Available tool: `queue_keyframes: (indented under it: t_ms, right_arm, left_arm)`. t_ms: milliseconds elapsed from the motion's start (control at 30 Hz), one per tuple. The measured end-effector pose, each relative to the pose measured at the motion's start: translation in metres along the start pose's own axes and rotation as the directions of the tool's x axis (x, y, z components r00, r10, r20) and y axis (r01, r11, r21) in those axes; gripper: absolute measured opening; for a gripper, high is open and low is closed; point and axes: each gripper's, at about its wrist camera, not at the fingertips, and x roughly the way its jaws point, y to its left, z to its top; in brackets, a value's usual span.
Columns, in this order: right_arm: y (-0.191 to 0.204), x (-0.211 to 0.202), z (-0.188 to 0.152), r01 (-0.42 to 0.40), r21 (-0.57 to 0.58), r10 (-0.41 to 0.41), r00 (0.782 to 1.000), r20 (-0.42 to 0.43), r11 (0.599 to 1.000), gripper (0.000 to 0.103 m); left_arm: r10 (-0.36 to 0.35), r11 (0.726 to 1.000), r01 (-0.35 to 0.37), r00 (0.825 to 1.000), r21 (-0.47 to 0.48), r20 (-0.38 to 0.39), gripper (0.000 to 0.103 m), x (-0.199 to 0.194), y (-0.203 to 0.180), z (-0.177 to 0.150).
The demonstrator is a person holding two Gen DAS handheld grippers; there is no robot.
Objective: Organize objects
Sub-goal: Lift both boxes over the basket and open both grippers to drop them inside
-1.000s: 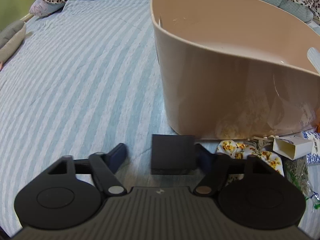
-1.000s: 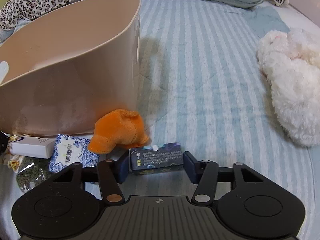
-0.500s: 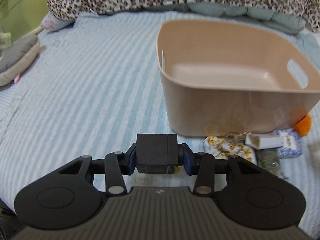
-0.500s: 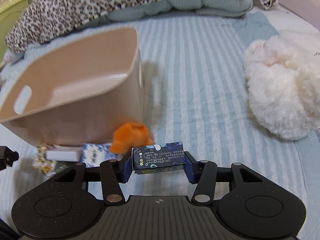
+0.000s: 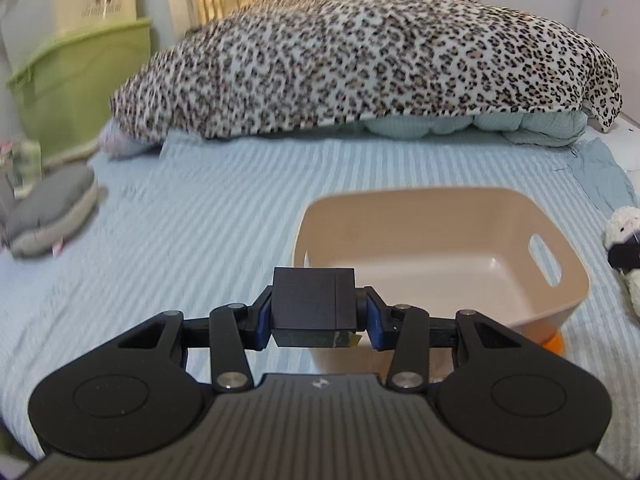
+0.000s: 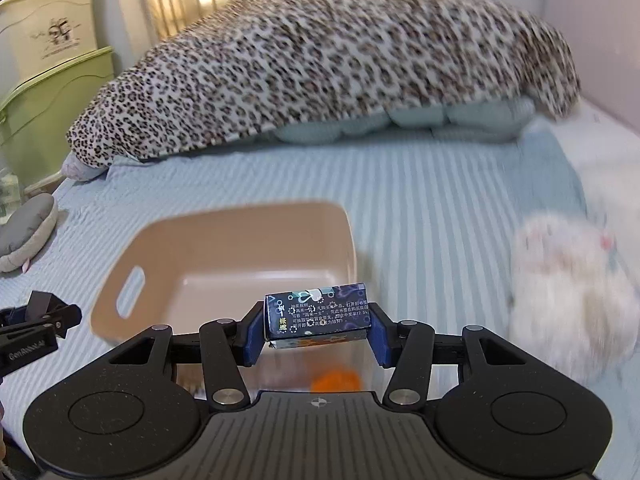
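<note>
Above a striped bed, 2 sets of tongs each carry a box toward the bin. The left tongs (image 5: 319,318) clamp a black box (image 5: 313,300); the bin (image 5: 568,264) lies ahead and slightly right. The right tongs (image 6: 316,336) grip a printed box (image 6: 316,316), long axis spanning the jaws; the bin (image 6: 132,258) opens ahead and left, about equally near both.

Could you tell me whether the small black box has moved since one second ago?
Yes. The small black box, shut in the left gripper, rose off the striped bedsheet to above the beige plastic bin's near rim.
</note>
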Motion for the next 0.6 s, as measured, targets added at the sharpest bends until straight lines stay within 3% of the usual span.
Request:
queue_keyframes:
  t_ms: [233,367,600]
  right_arm:
    - [0.023,0.035,0.025,-0.009,-0.033,0.008,1.000,-0.023,0.999,0.048]
    - [0.031,0.062,0.022,-0.021,-0.036,0.018,0.998,-0.062,0.999,0.048]
    - [0.039,0.112,0.003,-0.004,-0.069,-0.008,0.985,-0.173,0.998,0.048]
  left_arm:
    - [0.014,1.000,-0.014,1.000,0.009,-0.006,0.047,0.039,-0.022,0.016]
    - [-0.023,1.000,0.023,0.997,-0.012,-0.072,0.047,0.071,-0.025,0.012]
    - [-0.006,1.000,0.007,0.985,0.010,-0.170,0.046,0.116,-0.035,0.005]
